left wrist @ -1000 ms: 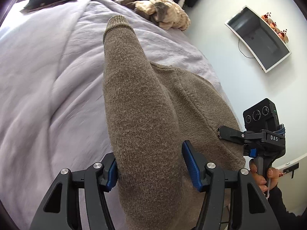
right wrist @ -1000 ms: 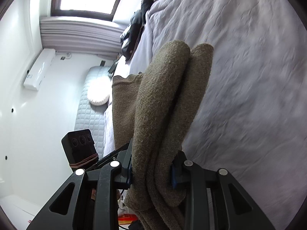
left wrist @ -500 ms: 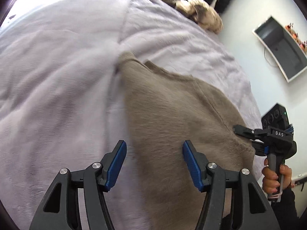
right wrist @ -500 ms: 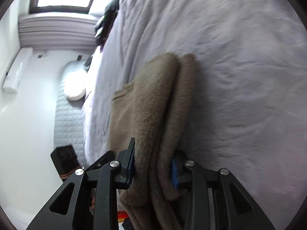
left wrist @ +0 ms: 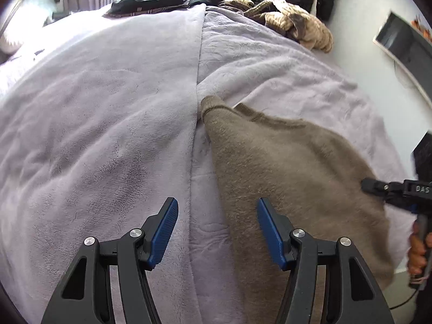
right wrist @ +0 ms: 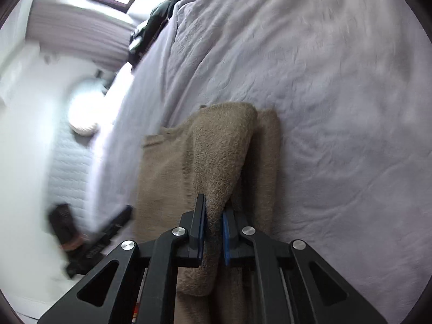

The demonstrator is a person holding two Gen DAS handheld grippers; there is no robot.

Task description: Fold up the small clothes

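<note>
A brown knit sweater [left wrist: 291,178] lies on the lilac blanket [left wrist: 108,124] at the bed's near right edge. My left gripper [left wrist: 217,225] is open and empty above the blanket, its right finger over the sweater's left edge. My right gripper [right wrist: 214,229] is shut on a folded part of the sweater [right wrist: 221,162], holding it just above the rest of the garment. The right gripper also shows at the right edge of the left wrist view [left wrist: 388,190].
A heap of tan and dark clothes [left wrist: 291,19] lies at the far end of the bed. A wall-mounted screen [left wrist: 405,46] is on the right wall. A window and a curtain [right wrist: 81,27] are at the far left.
My left gripper has let go of the sweater sleeve, which now lies on the bed, and has drawn back open. My right gripper has lowered its held fold toward the bed.
</note>
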